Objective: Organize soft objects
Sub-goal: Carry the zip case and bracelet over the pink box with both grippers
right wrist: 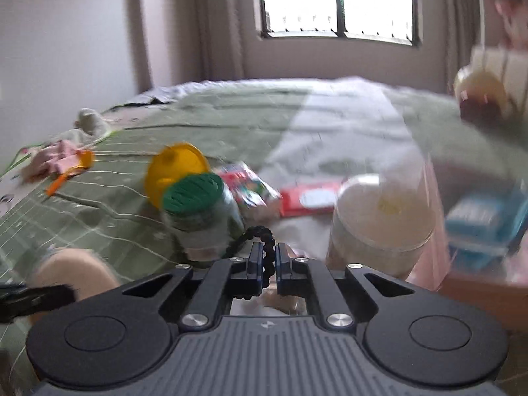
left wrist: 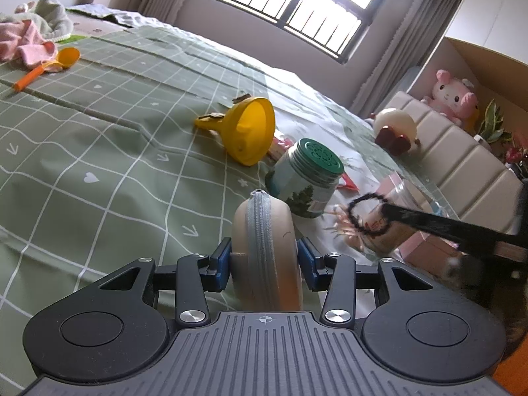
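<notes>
Beige pouch [left wrist: 264, 247] sits pinched in the left claw [left wrist: 263, 264]; right claw [right wrist: 269, 264] nips a black hair tie [right wrist: 260, 237] that could easily slip onto the jar [right wrist: 201, 211] just ahead.

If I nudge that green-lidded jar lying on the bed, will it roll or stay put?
The green-lidded jar lies tilted on its round side, so it would probably roll. The soft bedspread may slow it. The yellow funnel beside it could block it that way.
</notes>
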### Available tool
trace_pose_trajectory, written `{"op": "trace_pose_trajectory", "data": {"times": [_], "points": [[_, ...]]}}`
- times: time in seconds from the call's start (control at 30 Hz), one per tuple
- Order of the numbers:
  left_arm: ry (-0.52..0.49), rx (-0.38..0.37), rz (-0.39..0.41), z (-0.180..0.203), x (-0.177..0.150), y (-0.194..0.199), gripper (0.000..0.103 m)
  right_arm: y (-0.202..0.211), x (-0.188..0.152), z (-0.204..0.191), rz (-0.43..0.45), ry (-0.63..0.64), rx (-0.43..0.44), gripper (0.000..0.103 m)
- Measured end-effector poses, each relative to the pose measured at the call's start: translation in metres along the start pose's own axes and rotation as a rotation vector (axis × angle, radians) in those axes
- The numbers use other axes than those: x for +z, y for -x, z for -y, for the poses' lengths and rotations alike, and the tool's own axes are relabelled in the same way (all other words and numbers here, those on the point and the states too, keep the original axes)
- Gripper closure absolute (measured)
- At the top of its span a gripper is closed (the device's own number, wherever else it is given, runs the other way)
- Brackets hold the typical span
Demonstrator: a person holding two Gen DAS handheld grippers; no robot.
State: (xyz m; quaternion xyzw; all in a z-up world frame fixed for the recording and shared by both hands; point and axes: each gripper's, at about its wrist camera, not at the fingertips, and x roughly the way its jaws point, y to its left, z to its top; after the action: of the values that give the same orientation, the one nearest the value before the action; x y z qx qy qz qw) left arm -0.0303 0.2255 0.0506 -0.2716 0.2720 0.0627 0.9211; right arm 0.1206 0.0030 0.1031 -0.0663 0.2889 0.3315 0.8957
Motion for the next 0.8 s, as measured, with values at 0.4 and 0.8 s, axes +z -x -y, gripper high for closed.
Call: {"op": "trace_pose_trajectory", "data": {"times": [0.4, 0.8], "points": [[-0.022, -0.014, -0.01, 0.009, -0.002, 0.003, 0.057, 0.048, -0.05, 0.02, -0.214, -0.064, 0.154, 0.096], [-0.203, -0.161, -0.077, 0.065, -0.016, 0.008, 0.058, 0.115, -0.069, 0.05, -0.135, -0.031, 0.068, 0.096]]}}
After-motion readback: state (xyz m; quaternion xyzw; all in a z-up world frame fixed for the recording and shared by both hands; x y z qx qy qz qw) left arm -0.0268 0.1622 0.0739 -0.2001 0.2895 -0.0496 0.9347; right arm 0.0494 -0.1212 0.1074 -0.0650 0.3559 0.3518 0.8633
